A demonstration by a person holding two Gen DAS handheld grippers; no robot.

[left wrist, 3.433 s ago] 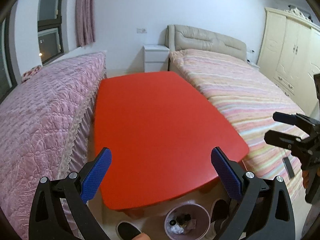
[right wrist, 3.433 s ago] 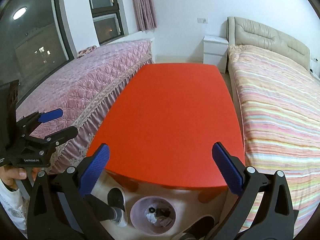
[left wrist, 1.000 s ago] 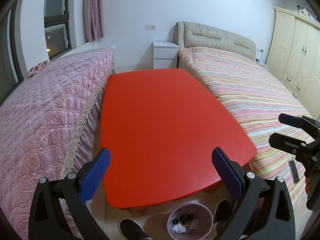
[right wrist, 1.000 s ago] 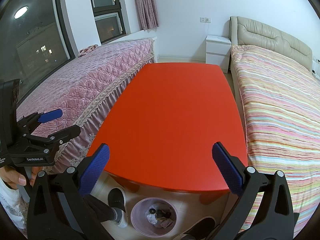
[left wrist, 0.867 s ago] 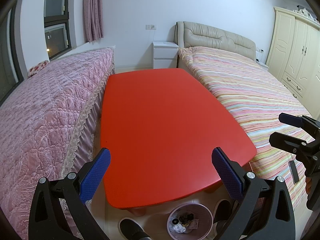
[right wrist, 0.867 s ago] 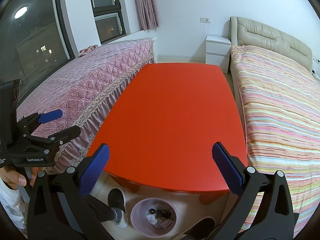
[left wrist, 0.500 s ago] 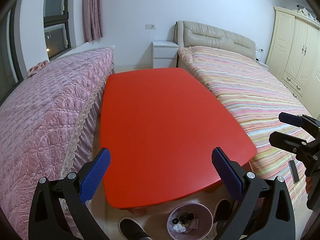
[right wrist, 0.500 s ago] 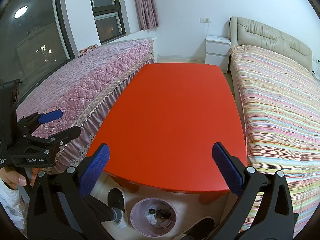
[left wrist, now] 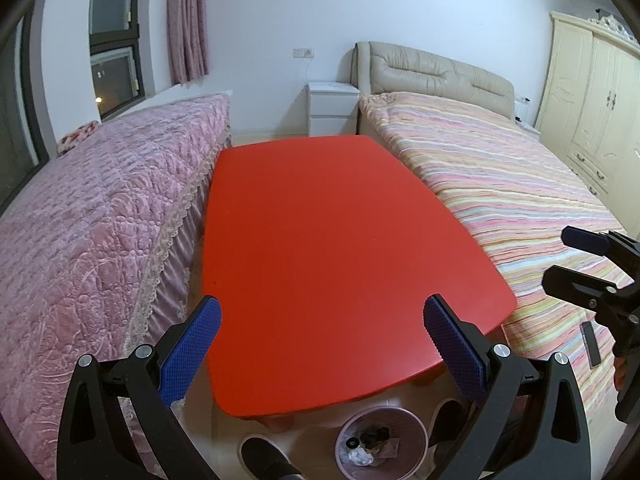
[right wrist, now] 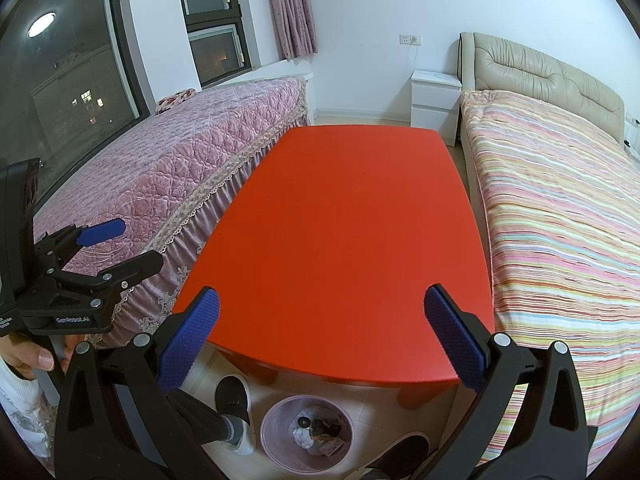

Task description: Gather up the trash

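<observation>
A bare red table fills the middle of both views. Below its near edge, on the floor, stands a pale pink bin holding crumpled paper and small dark bits of trash. My left gripper hovers open above the table's near end with nothing between its blue pads; it also shows at the left of the right wrist view. My right gripper is open and empty too, seen from the left wrist view at the far right.
A pink quilted bed runs along the table's left side and a striped bed along its right. A white nightstand stands beyond the table, a cream wardrobe far right. The person's slippered feet flank the bin.
Over the last second nothing visibly moves. Since 3.4 s ago both views have pulled back and risen slightly from the table; both grippers stay open.
</observation>
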